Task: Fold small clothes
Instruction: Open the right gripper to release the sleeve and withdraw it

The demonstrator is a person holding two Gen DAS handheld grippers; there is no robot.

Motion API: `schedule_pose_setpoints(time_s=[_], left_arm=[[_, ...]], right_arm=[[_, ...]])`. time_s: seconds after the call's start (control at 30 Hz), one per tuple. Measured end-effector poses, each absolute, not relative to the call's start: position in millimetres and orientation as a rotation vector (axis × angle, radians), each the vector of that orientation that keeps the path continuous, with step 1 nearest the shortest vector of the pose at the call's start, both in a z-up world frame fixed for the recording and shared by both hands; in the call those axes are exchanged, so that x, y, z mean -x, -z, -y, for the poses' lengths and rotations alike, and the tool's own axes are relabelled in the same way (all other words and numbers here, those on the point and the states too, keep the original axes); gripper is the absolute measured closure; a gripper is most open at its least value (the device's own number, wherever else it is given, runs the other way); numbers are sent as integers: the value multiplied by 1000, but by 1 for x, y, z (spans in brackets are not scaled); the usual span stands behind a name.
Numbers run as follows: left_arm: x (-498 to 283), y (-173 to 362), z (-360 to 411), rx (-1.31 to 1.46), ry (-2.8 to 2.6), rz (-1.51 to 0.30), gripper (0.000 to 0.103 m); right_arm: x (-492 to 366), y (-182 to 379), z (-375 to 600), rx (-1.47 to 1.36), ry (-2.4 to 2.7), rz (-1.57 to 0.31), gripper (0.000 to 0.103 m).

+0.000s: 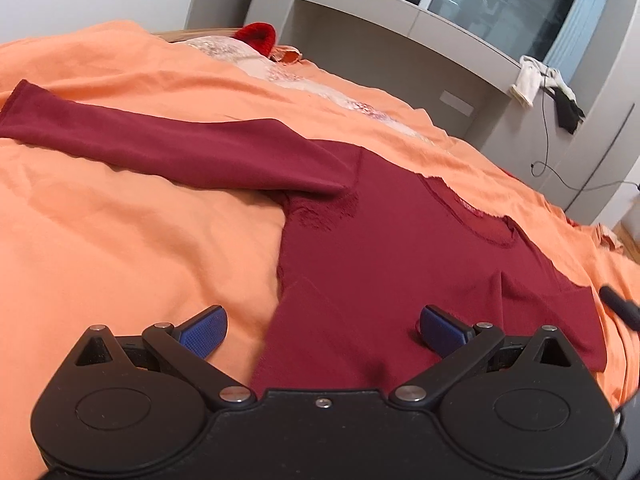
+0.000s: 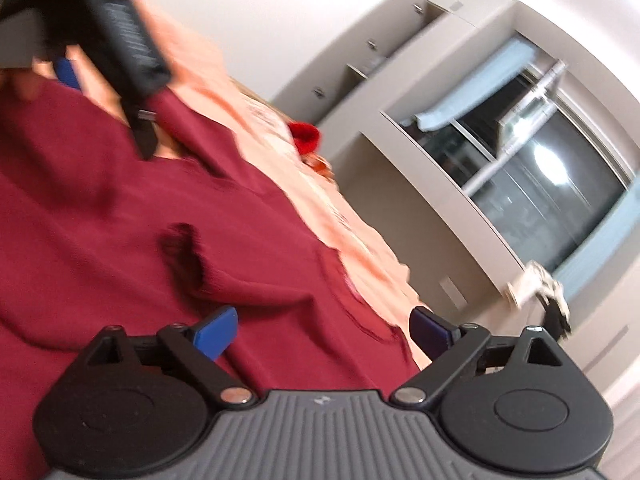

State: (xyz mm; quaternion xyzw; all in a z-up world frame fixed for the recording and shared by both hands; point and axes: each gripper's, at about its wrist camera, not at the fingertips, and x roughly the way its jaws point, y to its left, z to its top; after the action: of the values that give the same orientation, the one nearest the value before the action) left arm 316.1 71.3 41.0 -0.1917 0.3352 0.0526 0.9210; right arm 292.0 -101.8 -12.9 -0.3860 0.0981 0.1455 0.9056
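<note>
A dark red long-sleeved top (image 1: pixel 400 256) lies flat on the orange bedsheet (image 1: pixel 120 248), one sleeve (image 1: pixel 160 144) stretched out to the left, the neckline (image 1: pixel 472 216) toward the far side. My left gripper (image 1: pixel 322 330) is open and empty, low over the top's near left edge. My right gripper (image 2: pixel 322 330) is open and empty, tilted over the same top (image 2: pixel 120 240) near its neckline. The left gripper's black body (image 2: pixel 116 32) shows at the upper left of the right wrist view. The right wrist view is blurred.
A bright red knitted item (image 1: pixel 258 38) and a pale patterned cloth (image 1: pixel 256 66) lie at the bed's far end. Grey cabinets with a ledge (image 1: pixel 400 28) and a window (image 1: pixel 512 4) stand behind. White and black clothes (image 1: pixel 544 88) hang off the ledge, with a cable (image 1: pixel 548 152) below.
</note>
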Motion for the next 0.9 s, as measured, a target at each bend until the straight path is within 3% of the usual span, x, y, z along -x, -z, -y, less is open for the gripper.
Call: schedule_pose_setpoints(time_s=[0.2, 0.47, 0.53, 0.9], left_arm=[[-317, -39, -70, 384, -98, -699, 1], [-320, -36, -52, 313, -21, -721, 1], [-322, -34, -47, 296, -16, -731, 1], [-347, -35, -33, 322, -83, -701, 0]], right_arm=[[-342, 5, 94, 730, -314, -263, 8], [-379, -43, 116, 359, -310, -267, 7], [-375, -49, 129, 365, -290, -266, 1], [-281, -35, 258, 485, -125, -289, 0]])
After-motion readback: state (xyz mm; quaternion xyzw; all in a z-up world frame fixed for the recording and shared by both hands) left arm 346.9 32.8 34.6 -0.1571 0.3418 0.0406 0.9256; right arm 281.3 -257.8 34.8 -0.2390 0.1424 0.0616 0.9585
